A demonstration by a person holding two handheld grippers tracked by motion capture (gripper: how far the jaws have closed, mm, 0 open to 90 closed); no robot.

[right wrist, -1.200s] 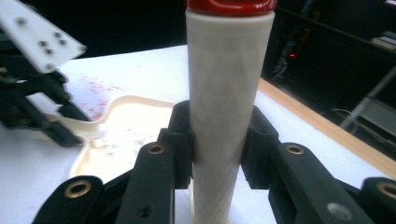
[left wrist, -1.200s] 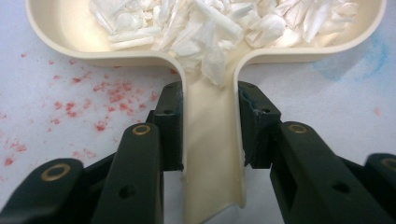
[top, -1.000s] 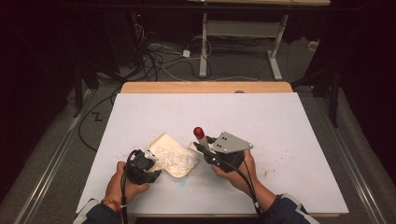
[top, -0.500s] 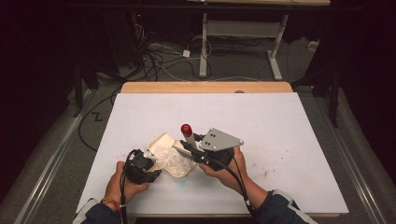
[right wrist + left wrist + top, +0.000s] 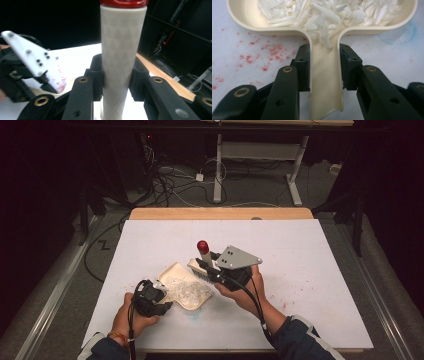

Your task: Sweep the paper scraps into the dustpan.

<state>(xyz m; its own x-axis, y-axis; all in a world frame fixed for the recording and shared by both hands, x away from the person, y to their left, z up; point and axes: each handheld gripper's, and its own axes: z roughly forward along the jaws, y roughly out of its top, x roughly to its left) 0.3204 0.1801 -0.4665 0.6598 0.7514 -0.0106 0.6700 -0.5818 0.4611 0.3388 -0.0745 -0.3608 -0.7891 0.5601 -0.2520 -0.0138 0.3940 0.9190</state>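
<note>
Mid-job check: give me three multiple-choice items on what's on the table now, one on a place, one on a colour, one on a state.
1. Where do the white plastic shreds lie?
A. in the cream plastic dustpan
B. on the wooden table edge
C. on the floor

2. What colour is the cap of the cream-handled brush?
A. blue
B. red
C. green

3. How do the left tongs stand?
A. wide open over the table
B. shut on the brush
C. shut on the dustpan's handle

Answers:
1 A, the left gripper view shows the shreds piled inside the pan.
2 B, a red cap tops the handle held in the right tongs.
3 C, both pads press the handle's sides.
</note>
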